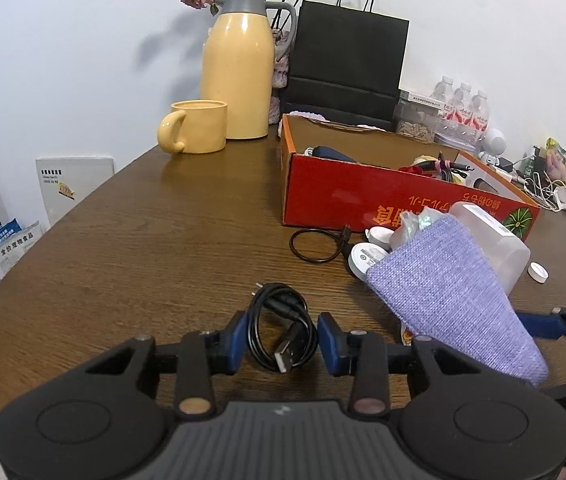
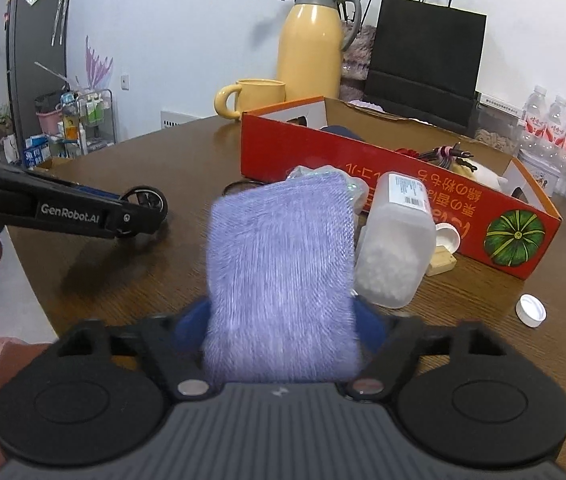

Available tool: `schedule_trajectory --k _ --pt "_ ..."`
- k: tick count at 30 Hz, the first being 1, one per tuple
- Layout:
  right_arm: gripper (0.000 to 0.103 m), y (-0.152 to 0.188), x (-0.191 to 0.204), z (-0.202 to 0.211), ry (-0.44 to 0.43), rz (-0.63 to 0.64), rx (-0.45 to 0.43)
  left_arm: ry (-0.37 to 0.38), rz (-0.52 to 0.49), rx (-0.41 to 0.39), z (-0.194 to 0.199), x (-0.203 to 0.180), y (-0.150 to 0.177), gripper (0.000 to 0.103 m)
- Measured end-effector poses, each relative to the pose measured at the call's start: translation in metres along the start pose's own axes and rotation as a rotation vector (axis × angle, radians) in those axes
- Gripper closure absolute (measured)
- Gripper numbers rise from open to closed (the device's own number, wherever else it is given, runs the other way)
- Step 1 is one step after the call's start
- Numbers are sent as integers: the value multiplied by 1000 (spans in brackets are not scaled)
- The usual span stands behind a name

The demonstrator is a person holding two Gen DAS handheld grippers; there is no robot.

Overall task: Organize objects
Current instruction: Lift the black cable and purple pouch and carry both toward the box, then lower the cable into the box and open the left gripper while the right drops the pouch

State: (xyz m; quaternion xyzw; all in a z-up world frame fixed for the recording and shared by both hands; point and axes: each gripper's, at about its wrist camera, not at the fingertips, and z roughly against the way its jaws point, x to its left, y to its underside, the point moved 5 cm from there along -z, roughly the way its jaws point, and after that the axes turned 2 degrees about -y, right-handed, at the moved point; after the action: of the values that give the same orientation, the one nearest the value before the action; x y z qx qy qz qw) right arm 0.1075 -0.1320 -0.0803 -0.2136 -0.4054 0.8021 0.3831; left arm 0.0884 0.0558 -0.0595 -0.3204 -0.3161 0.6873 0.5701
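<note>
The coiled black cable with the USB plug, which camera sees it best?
The left wrist view. There the coiled black cable lies on the table in full sight, between the left gripper's blue pads. The right wrist view shows only a bit of its loop past the left gripper's tip; the plug is hidden.

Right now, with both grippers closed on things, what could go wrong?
1. The coiled cable sits loosely between the left gripper pads; a loop or the plug could slip out when lifted.
2. The purple cloth in the right gripper touches the plastic jar; swinging it may knock the jar.
</note>
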Motion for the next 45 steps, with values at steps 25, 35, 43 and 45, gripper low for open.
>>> schedule_trajectory --k 25,35,43,45 --pt "83 -23 -12 35 -15 -28 -165 13 0 -52 13 -8 -14 67" --pt "83 -32 -24 39 6 -33 -197 23 -12 -64 11 -15 -24 67" --pt "83 -60 -42 38 34 -25 -249 49 -42 -129 10 -36 -57 67" --pt "83 -67 -48 35 42 -25 -258 57 -54 -145 7 -43 -68 67"
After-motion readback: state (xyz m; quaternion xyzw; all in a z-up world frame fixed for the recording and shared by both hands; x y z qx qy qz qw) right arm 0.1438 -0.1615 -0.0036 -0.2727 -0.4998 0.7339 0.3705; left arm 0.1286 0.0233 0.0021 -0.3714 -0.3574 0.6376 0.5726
